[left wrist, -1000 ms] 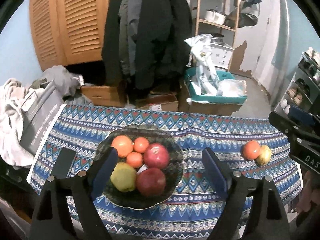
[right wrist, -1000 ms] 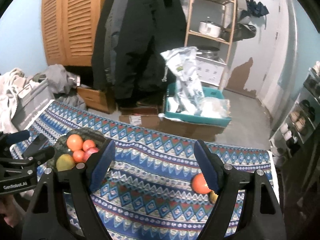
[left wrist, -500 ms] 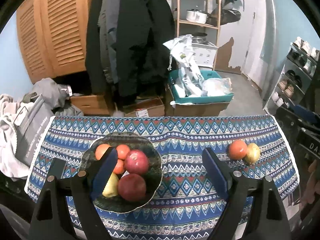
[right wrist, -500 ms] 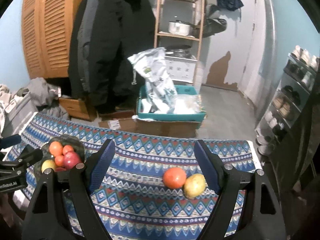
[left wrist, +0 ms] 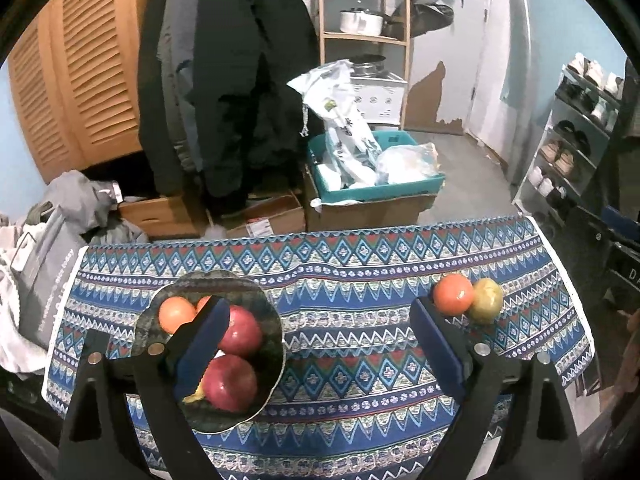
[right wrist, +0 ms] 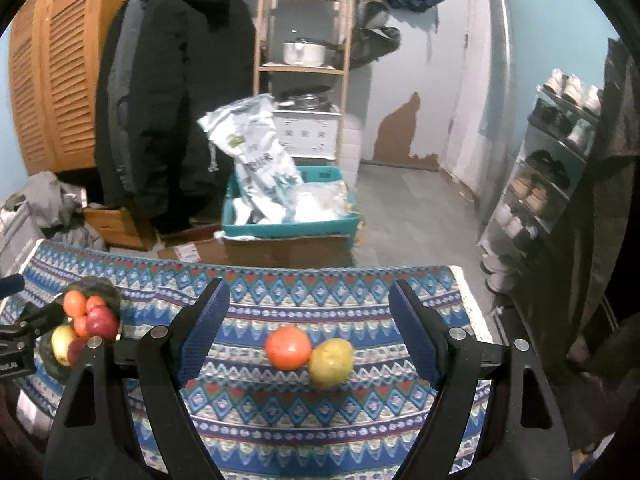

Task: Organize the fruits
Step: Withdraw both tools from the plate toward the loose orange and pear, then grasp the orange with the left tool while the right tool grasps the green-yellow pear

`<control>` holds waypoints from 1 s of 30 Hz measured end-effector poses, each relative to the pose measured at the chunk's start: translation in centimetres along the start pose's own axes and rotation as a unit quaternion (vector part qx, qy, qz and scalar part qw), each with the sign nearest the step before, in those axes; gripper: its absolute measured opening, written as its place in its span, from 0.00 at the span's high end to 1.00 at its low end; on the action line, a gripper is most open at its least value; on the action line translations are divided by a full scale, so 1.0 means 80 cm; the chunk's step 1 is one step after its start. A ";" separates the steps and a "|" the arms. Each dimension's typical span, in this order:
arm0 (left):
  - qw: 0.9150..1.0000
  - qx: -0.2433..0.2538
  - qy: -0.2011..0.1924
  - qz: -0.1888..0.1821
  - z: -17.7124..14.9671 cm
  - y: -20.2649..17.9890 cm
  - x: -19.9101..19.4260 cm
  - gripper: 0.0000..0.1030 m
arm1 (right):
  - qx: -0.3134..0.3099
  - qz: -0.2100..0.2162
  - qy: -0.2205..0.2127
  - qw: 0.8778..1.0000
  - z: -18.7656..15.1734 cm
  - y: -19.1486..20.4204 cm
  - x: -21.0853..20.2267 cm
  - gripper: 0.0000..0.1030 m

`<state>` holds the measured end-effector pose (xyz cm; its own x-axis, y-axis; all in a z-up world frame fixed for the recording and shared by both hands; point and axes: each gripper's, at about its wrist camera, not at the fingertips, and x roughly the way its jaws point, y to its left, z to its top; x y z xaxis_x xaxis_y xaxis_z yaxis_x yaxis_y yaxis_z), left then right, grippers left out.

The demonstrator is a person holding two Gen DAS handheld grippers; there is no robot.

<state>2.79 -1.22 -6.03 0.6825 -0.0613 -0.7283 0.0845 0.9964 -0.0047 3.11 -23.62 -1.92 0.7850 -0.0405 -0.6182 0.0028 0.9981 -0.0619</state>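
Where the left gripper (left wrist: 320,344) hangs with jaws spread and empty, its near finger hides part of the bowl (left wrist: 256,300) of fruit; right gripper (right wrist: 308,328), jaws spread, frames an orange (right wrist: 288,348) touching a yellow-green fruit (right wrist: 331,362) on the patterned table (right wrist: 320,420), near its right edge; teal crate (right wrist: 288,226) beyond.
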 end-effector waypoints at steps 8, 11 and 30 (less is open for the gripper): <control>1.000 0.014 0.021 -0.013 0.003 -0.029 0.025 0.10 | 0.026 -0.018 0.012 0.999 -0.011 -0.042 0.010 0.21; 0.999 0.025 0.030 -0.014 0.001 -0.043 0.039 0.09 | 0.035 -0.018 0.025 0.999 -0.019 -0.054 0.021 0.21; 0.994 0.051 0.094 -0.017 -0.015 -0.090 0.146 0.09 | 0.037 0.009 0.164 0.986 -0.090 -0.067 0.149 0.21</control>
<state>9.28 -9.04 -15.30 0.5313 -0.0739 -0.8440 0.1854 0.9822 0.0308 8.04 -29.77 -14.59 0.5427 -0.0234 -0.8396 0.0461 0.9989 0.0020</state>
